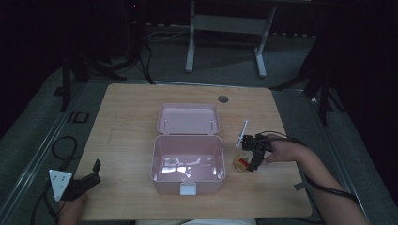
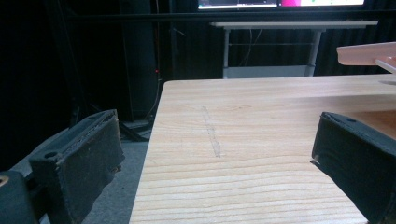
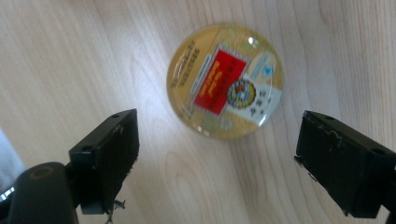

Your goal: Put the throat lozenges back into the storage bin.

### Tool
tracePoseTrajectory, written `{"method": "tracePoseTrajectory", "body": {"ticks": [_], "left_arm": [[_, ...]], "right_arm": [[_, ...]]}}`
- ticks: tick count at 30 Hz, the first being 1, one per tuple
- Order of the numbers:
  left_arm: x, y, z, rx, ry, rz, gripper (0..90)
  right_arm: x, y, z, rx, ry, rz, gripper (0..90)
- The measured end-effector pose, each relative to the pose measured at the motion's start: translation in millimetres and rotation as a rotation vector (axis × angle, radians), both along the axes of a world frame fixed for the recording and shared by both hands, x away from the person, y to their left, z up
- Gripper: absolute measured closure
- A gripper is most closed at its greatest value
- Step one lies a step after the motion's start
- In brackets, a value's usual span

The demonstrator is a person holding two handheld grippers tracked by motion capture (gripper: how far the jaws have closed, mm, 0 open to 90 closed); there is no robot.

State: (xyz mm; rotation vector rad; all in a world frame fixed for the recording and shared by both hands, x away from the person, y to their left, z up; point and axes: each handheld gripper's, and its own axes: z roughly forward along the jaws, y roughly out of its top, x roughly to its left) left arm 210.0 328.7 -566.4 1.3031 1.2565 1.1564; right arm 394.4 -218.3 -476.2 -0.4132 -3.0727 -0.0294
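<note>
Jaws spread wide, our right hand-held gripper [image 3: 217, 158] hovers over the round badge [image 3: 225, 80] on the surface [image 3: 70, 56]; our left hand-held gripper [image 2: 210, 163] rests spread too.

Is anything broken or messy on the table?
Nothing stands out. The pink box sits open and straight, the round badge lies flat and whole beside it, and a white stick lies nearby. There is just a faint scuff on the table.

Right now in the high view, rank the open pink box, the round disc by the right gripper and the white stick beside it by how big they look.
1. pink box, largest by far.
2. round disc and white stick: too alike to rank, and the right gripper partly covers the disc.
</note>
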Motion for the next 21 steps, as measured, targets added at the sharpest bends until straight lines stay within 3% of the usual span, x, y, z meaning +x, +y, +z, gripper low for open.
{"method": "tracePoseTrajectory", "body": {"ticks": [10,15,21], "left_arm": [[0.1,0.3,0.0,-0.003,0.0,-0.003,2.4],[0.1,0.4,0.0,-0.004,-0.001,-0.003,2.4],[0.2,0.6,0.0,-0.005,0.001,-0.005,2.4]], "right_arm": [[9.3,8.6,-18.1,0.003,0.026,0.004,13.0],[13.4,12.3,-34.1,-0.019,0.043,0.004,13.0],[13.5,15.4,-38.6,-0.038,0.06,0.024,19.6]]}}
